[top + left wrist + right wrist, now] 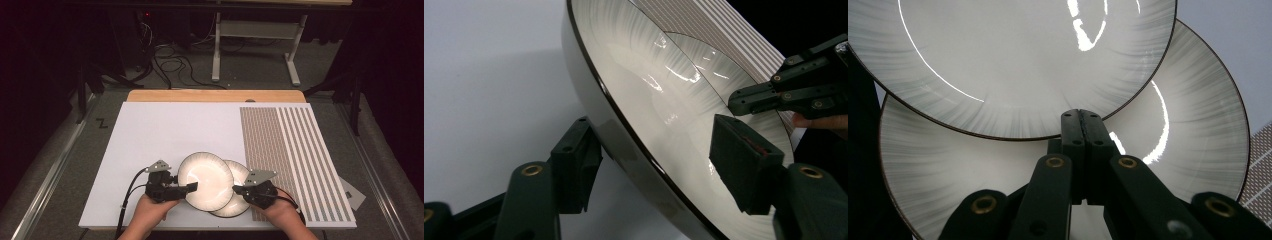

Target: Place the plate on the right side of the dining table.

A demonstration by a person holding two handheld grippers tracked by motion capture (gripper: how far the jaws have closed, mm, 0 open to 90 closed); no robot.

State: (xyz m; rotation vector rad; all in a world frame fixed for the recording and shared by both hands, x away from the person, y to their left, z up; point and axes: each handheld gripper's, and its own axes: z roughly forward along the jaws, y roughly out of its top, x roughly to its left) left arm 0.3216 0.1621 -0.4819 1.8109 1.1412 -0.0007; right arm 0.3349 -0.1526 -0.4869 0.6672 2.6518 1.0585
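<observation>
Two plates overlap near the desk's front edge, upper plate [205, 180] lying over lower plate [235, 192]. Left tool [189, 188] straddles the upper plate's rim, jaws half-open, pads not yet pressing. Right tool [237, 189] is fully closed, empty, tips touching the rims. Glazed ceramic looks stiff, slippery and chippable; grip at the rim. White desk [165, 130], striped mat [295, 150] right; dark room, cables on the floor.

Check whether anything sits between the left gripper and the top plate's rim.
Nothing visible does. The left gripper already straddles the top plate rim, one jaw under and one over it, apparently not yet clamped. The right gripper is shut at the plate's opposite edge, above the lower plate.
</observation>
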